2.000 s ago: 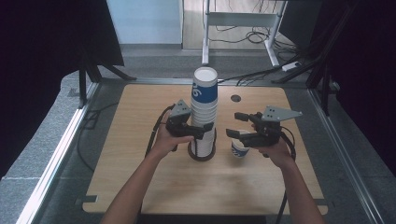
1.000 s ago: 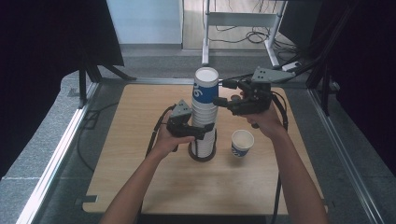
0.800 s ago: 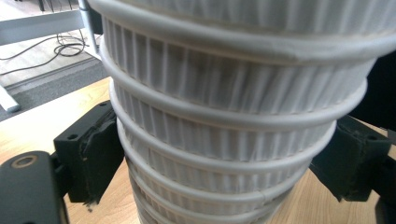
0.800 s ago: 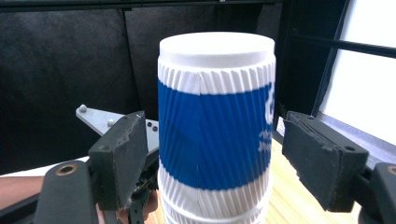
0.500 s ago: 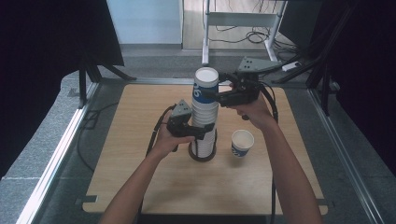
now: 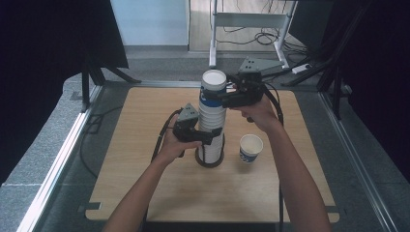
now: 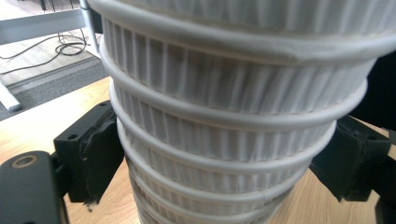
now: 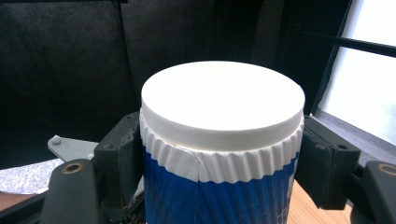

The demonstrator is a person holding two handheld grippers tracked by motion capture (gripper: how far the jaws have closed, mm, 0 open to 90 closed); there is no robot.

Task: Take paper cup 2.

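A tall stack of upturned white paper cups stands mid-table, ribbed rims showing close up. My left gripper is shut on the stack's lower part, with pads pressed on both sides. The top cup, white-bottomed with a blue band, sits between the jaws of my right gripper, which reaches in from the right. Its pads touch the cup's crimped edge on either side. A single cup stands upright on the table, right of the stack.
The wooden table has bare room left and in front of the stack. A black cable trails from the left gripper. Dark screens stand at both sides, and a metal frame with floor cables lies beyond the far edge.
My right gripper left the single cup on the table, rose and swung left to the stack's top, where its jaws now flank the top cup. The left gripper stayed put.
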